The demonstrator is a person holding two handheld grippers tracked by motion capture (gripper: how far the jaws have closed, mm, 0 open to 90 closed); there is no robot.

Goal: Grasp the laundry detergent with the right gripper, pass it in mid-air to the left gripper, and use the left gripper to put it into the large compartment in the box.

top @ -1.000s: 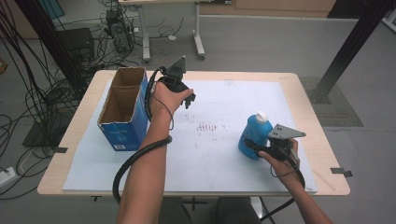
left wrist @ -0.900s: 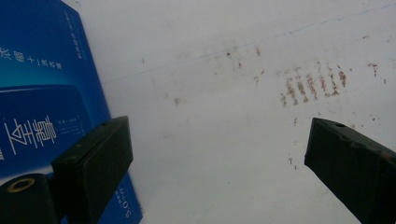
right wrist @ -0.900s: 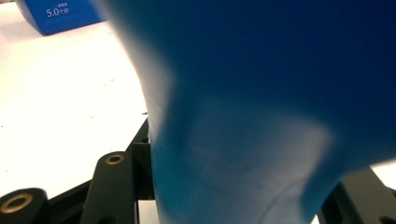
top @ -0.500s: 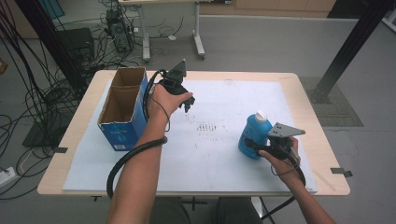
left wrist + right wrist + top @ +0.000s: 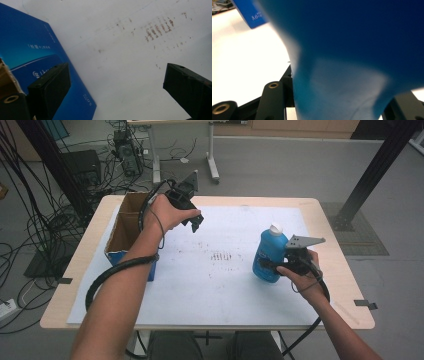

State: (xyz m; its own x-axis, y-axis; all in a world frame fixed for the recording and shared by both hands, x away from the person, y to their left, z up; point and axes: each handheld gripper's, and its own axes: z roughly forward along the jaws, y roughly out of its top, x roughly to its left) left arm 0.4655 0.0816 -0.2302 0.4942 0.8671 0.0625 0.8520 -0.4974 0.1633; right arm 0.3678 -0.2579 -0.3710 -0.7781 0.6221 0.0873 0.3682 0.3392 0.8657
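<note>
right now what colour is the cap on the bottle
White, on a blue bottle; the cap shows best in the high view.

Blue bottle [image 5: 268, 255], white cap [image 5: 275, 228]; blue box [image 5: 30, 52]; white sheet [image 5: 220, 270], brown speckles.

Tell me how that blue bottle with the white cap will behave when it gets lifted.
The blue bottle is tall and stands upright, so a sideways nudge could tip it. Its smooth plastic wall looks slippery, though the right gripper grips it low on the body. Its weight likely depends on the fill, which I cannot see.
</note>
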